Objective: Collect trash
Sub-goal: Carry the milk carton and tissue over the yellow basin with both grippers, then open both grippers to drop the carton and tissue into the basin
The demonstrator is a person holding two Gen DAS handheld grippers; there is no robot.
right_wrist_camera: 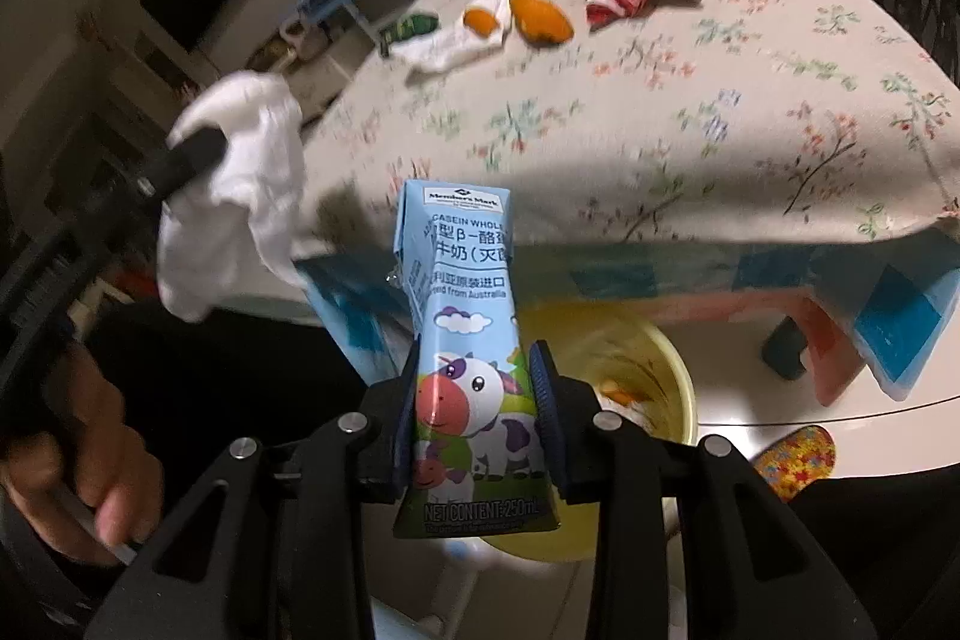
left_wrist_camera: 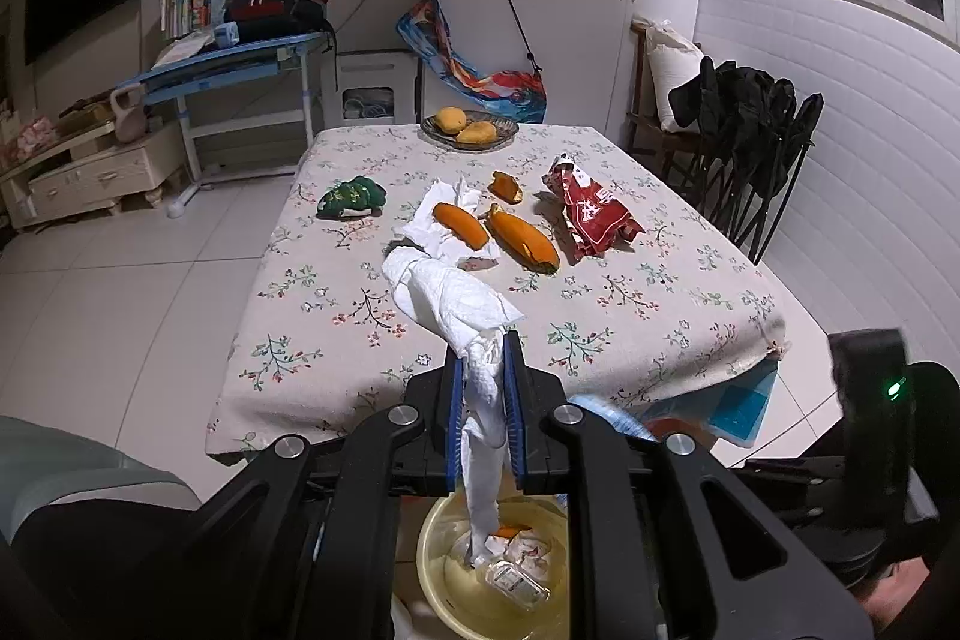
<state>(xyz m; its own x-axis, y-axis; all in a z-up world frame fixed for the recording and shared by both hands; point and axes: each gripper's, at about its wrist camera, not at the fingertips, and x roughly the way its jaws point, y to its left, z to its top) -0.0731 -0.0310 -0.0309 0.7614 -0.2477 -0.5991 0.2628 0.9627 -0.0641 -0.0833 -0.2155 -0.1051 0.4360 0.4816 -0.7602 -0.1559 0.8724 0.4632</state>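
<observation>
Holding trash over the yellow bin (right_wrist_camera: 672, 370) below the bench (left_wrist_camera: 600, 292), the left hand-held gripper (left_wrist_camera: 485, 370) pinches a tissue (left_wrist_camera: 450, 292) and the right hand-held gripper (right_wrist_camera: 477, 376) a milk carton (right_wrist_camera: 462, 316); next, I judge, each must let go.

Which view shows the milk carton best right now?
The right wrist view: the milk carton fills the centre, clamped in the right gripper, print readable. The left wrist view shows only a pale blue sliver of it behind the left gripper's linkage.
</observation>
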